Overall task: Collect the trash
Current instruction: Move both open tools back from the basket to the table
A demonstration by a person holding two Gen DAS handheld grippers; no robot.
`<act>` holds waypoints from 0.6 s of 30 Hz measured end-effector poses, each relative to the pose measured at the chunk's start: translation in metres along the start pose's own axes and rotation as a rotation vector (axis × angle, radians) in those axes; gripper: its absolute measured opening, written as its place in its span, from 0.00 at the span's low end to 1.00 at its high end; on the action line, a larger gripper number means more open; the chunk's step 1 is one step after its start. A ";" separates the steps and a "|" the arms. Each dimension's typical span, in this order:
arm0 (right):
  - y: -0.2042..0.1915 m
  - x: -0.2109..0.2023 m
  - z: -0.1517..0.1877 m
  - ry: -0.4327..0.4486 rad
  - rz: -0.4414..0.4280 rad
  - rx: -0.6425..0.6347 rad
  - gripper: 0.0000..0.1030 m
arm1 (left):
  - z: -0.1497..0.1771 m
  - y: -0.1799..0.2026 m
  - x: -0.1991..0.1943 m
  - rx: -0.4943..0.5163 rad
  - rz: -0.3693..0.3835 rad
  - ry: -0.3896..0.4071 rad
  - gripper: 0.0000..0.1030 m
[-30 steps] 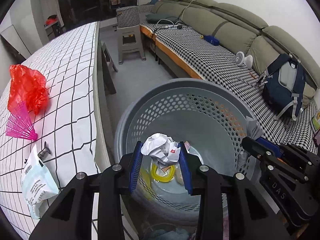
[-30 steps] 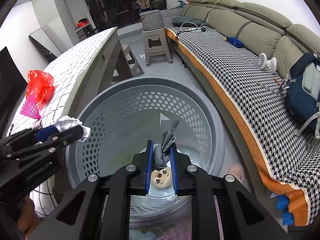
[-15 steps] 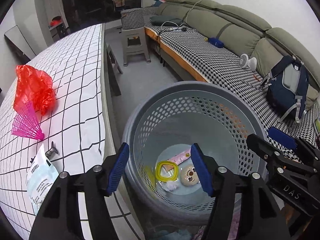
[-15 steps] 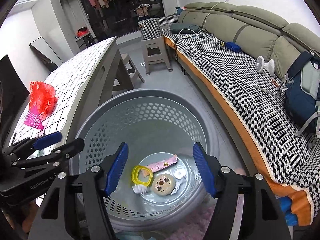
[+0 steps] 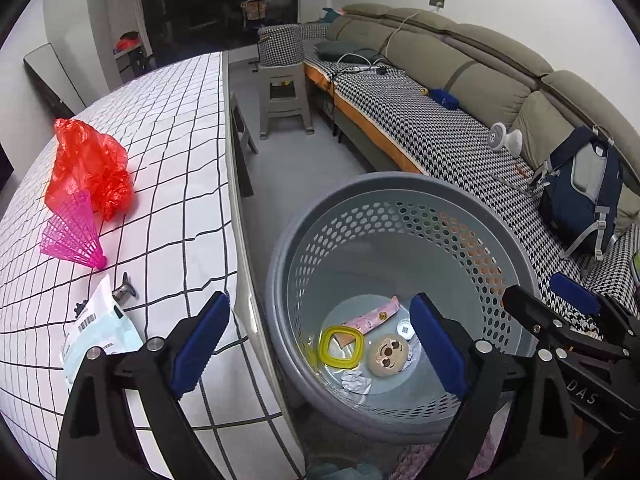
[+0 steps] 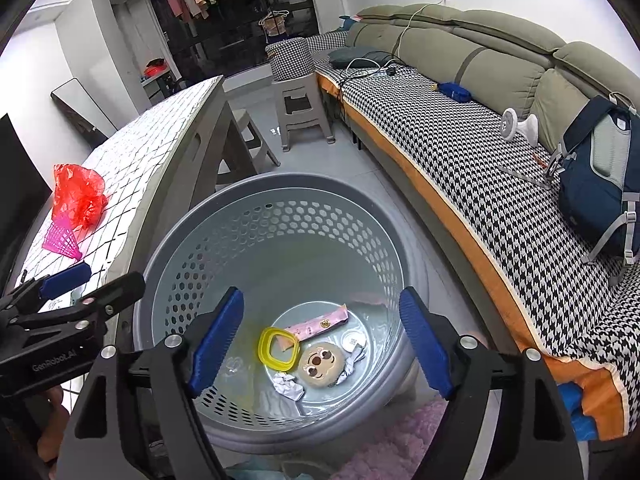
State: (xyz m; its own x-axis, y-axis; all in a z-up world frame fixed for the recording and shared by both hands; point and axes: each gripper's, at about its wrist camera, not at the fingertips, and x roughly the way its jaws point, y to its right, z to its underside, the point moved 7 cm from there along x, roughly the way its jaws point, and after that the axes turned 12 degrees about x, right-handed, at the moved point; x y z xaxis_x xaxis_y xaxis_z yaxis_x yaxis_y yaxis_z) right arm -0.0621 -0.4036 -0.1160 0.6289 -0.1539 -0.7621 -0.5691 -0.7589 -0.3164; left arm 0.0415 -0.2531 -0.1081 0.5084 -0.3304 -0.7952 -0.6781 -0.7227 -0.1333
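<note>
Over the basket (image 5: 400,184), both my left gripper (image 5: 318,350) and right gripper (image 6: 320,336) are opening, now empty; crumpled paper (image 6: 288,385) dropped at six o'clock. Counter (image 5: 168,184) trash remains.

Your round grey perforated plastic basket (image 6: 280,216) stands upright on the floor beside the table. On its bottom lie a yellow plastic ring (image 6: 279,348), a pink wrapper (image 6: 320,325), a round cartoon-face disc (image 6: 321,364) and crumpled white paper (image 6: 287,385).
</note>
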 end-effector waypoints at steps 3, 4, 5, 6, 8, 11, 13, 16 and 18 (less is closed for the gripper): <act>-0.001 -0.001 0.002 0.003 -0.003 0.004 0.75 | 0.001 -0.003 -0.005 -0.007 -0.001 0.013 0.90; -0.001 -0.002 0.002 0.004 -0.005 0.007 0.75 | 0.002 -0.004 -0.008 -0.008 -0.003 0.018 0.90; -0.001 -0.003 0.003 0.006 -0.008 0.010 0.75 | 0.002 -0.005 -0.010 -0.009 -0.005 0.022 0.90; -0.002 -0.005 0.004 0.009 -0.008 0.012 0.75 | 0.002 -0.007 -0.013 -0.011 -0.009 0.028 0.90; -0.003 -0.008 0.005 0.015 -0.012 0.013 0.75 | 0.003 -0.009 -0.018 -0.015 -0.015 0.038 0.91; -0.007 -0.013 0.007 0.029 -0.010 0.009 0.75 | 0.004 -0.014 -0.026 -0.023 -0.022 0.057 0.92; -0.011 -0.016 0.009 0.030 -0.018 0.008 0.75 | 0.007 -0.017 -0.033 -0.027 -0.037 0.066 0.92; -0.019 -0.021 0.014 0.041 -0.042 0.000 0.75 | 0.012 -0.025 -0.042 -0.040 -0.053 0.081 0.92; -0.025 -0.024 0.018 0.047 -0.056 -0.009 0.76 | 0.019 -0.033 -0.049 -0.053 -0.060 0.086 0.92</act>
State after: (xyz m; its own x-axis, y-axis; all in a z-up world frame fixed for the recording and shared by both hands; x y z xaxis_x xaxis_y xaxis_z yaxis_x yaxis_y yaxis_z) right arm -0.0723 -0.3695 -0.0999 0.6842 -0.1405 -0.7157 -0.5275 -0.7729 -0.3526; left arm 0.0293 -0.2018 -0.0759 0.5925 -0.3353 -0.7325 -0.6174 -0.7731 -0.1455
